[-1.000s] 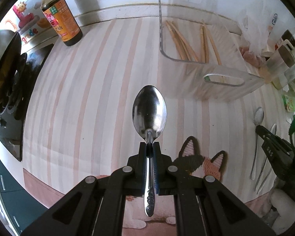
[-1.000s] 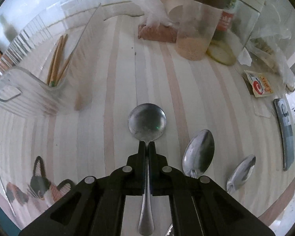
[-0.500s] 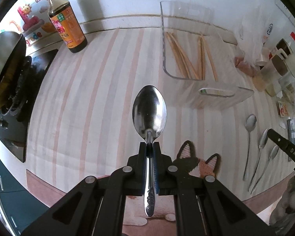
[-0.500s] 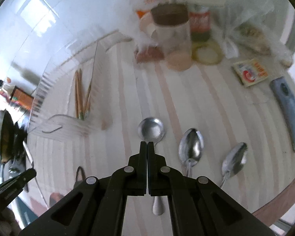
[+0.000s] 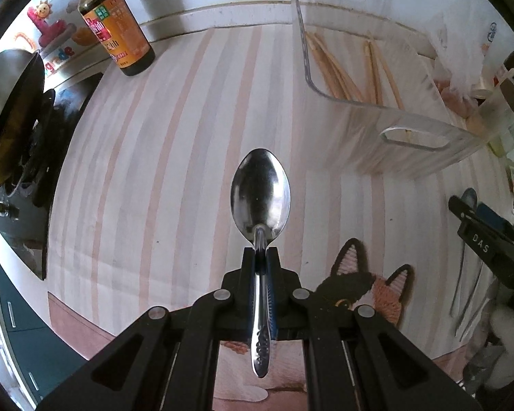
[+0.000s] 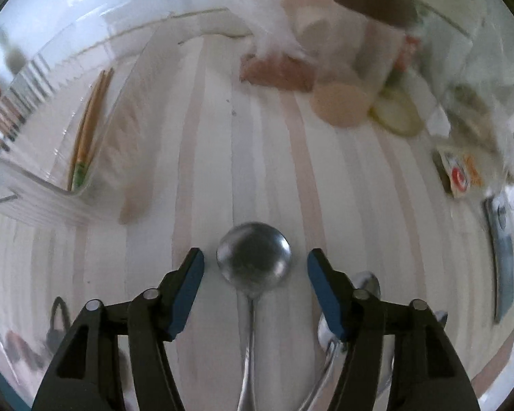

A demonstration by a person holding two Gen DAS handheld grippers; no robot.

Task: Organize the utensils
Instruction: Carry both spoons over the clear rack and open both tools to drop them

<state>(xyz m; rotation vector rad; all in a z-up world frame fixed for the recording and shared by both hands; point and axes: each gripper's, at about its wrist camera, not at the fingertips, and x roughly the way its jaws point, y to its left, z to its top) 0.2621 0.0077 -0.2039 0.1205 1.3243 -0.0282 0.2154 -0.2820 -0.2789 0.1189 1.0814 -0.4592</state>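
The clear bin (image 5: pixel 387 116) stands far right on the striped counter (image 5: pixel 174 171), chopsticks (image 5: pixel 342 72) inside. The left gripper (image 5: pixel 261 257) stays clenched on an oval spoon (image 5: pixel 260 198). The right gripper (image 6: pixel 255 267), shut a second ago, is opening; its pads straddle the round spoon (image 6: pixel 253 257) lying near on the counter, untouched. A pickup likely follows.

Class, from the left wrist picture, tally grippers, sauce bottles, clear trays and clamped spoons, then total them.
Grippers: 2 (left gripper; right gripper, jaws opening astride a round spoon)
Sauce bottle: 1
Clear tray: 1
Clamped spoon: 1
Total: 5
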